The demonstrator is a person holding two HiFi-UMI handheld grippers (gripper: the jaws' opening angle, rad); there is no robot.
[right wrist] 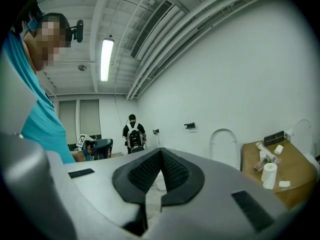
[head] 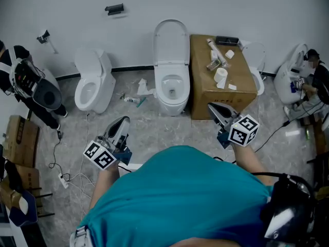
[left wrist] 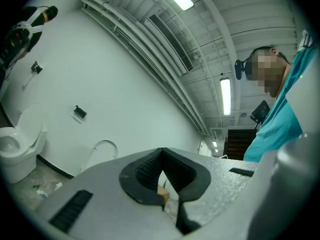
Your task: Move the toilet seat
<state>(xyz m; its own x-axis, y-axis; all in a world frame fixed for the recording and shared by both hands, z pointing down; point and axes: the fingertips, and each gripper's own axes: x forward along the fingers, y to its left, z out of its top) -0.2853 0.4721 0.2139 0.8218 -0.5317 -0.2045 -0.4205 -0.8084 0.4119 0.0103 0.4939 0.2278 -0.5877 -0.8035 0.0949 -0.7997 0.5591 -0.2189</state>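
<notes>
Left gripper [head: 124, 120] and right gripper [head: 212, 107] are held closed before the toilet seat [head: 171, 39]; a bystander [right wrist: 133, 134] is seen only in the right gripper view.

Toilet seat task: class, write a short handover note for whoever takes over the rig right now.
Left gripper: shut, empty, held in the air.
Right gripper: shut, empty, in front of the cardboard box.
Middle toilet: lid up against the wall; neither gripper touches it.
Done: nothing visible.
Left: reach the toilet and make the whole move.
</notes>
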